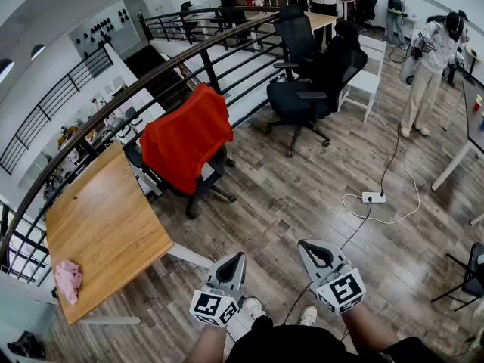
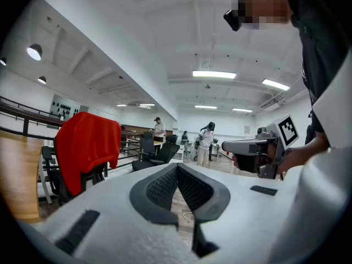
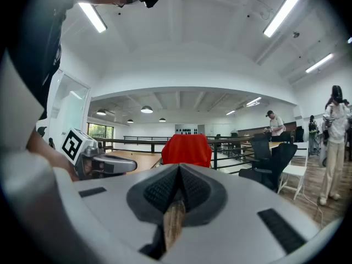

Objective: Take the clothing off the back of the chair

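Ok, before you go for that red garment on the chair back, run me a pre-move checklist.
1. Target in place: ok, the red cloth garment hangs over the back of the black office chair.
2. Jaws of the left gripper open for a grasp: not ok, shut and empty.
3. Jaws of the right gripper open: not ok, shut and empty.
4. Garment within reach: not ok, both grippers are well short of it.
5. Way to the chair: ok, the white power strip lies off to the right.
6. Garment free of snags: cannot tell.
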{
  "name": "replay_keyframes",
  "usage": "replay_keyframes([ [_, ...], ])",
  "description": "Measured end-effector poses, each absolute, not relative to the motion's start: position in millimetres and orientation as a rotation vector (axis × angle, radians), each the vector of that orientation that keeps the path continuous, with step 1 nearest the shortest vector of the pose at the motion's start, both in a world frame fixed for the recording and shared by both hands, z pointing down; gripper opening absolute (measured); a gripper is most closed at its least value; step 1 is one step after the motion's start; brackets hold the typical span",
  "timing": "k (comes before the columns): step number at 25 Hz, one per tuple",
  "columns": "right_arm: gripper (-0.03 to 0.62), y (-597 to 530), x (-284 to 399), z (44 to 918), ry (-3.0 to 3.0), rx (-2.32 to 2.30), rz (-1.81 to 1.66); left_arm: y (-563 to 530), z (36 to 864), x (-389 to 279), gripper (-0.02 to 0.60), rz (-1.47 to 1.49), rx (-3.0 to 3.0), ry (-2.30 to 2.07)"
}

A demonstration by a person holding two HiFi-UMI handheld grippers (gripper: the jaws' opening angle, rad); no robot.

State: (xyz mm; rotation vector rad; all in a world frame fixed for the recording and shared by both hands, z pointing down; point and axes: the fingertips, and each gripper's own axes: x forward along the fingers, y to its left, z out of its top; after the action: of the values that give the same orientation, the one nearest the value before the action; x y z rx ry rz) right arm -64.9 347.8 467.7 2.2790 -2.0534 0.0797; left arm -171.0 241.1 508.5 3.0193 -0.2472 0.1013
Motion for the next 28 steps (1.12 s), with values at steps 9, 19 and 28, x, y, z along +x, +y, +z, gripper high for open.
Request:
replay_keyframes([
  [9, 0.005, 358, -64, 463, -2.056, 2.263, 0.056, 253, 506, -171, 0.015, 0.103, 3.022, -0.253],
  [19, 0.006, 342, -67, 464, -2.064, 2.344, 0.136, 229, 503, -182, 0.015, 0.098, 3.027, -0.247],
  [28, 0.006, 285, -100, 453, -2.059, 2.344, 0.104, 177, 494, -202, 0.015, 0.074, 3.052, -0.189],
])
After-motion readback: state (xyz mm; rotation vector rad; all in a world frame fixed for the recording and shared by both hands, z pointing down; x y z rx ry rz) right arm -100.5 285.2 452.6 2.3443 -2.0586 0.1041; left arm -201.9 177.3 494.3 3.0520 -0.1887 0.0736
